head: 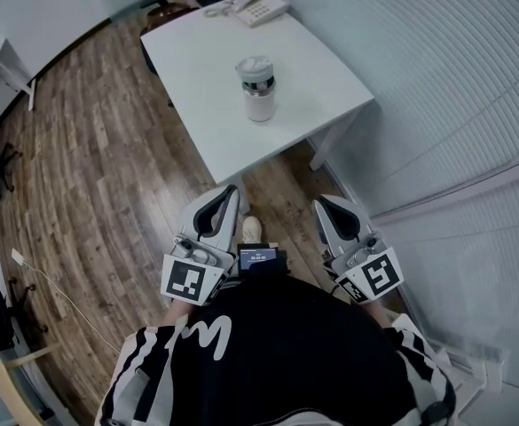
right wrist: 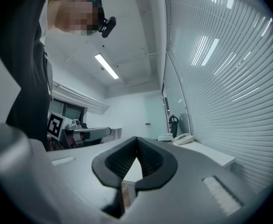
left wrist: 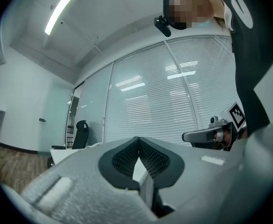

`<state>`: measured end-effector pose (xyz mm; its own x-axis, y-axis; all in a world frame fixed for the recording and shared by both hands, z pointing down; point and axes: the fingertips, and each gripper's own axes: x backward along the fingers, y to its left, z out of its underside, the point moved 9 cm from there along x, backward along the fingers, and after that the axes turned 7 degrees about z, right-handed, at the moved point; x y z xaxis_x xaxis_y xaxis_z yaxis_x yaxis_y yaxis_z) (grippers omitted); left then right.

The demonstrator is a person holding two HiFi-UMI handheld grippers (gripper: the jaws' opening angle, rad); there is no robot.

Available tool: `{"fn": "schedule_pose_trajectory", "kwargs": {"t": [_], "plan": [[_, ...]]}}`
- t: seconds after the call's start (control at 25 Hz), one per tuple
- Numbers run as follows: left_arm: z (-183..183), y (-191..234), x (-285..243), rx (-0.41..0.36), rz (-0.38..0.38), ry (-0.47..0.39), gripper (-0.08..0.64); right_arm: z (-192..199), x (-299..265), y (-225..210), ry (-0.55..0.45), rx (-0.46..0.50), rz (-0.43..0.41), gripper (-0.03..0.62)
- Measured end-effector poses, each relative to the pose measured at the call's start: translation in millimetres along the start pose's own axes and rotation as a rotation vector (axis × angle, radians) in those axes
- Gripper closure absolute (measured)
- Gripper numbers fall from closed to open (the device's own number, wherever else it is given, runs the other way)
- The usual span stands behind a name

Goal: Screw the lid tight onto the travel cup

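Observation:
A white travel cup (head: 259, 90) stands upright near the middle of the white table (head: 221, 63), and a grey lid (head: 255, 67) sits on its top. My left gripper (head: 231, 191) and right gripper (head: 322, 203) hover short of the table's near corner, close to my body, both shut with nothing between the jaws. In the left gripper view the left gripper (left wrist: 137, 140) has its tips meeting, with the right gripper (left wrist: 211, 135) beside it. In the right gripper view the right gripper (right wrist: 136, 140) is likewise shut. The cup is hidden in both gripper views.
A white desk phone (head: 252, 7) lies at the table's far end; it also shows as the phone (right wrist: 185, 138) on the table (right wrist: 211, 154). A glass wall with blinds (head: 454, 87) runs along the right. Wooden floor (head: 99, 167) lies left of the table. An office chair (left wrist: 81, 132) stands behind.

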<state>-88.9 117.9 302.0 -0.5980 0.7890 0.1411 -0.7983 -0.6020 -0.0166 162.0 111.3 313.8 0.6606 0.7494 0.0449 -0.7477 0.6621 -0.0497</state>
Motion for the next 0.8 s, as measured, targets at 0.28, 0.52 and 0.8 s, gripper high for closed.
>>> {"fn": "schedule_pose_trajectory", "kwargs": {"t": [0.28,0.52,0.8], "plan": [[3,52,-44,-0.002,0.017,0.012,0.559,-3,-52,-28,-0.002,0.000,0.024,0.592],[1,95,-84,-0.008,0.060,0.005,0.558,-9,-103,-52,-0.012,-0.001,0.042,0.592],[11,141,-121,0.005,0.097,0.047,0.558,-15,-158,-76,-0.017,0.006,0.058,0.592]]}}
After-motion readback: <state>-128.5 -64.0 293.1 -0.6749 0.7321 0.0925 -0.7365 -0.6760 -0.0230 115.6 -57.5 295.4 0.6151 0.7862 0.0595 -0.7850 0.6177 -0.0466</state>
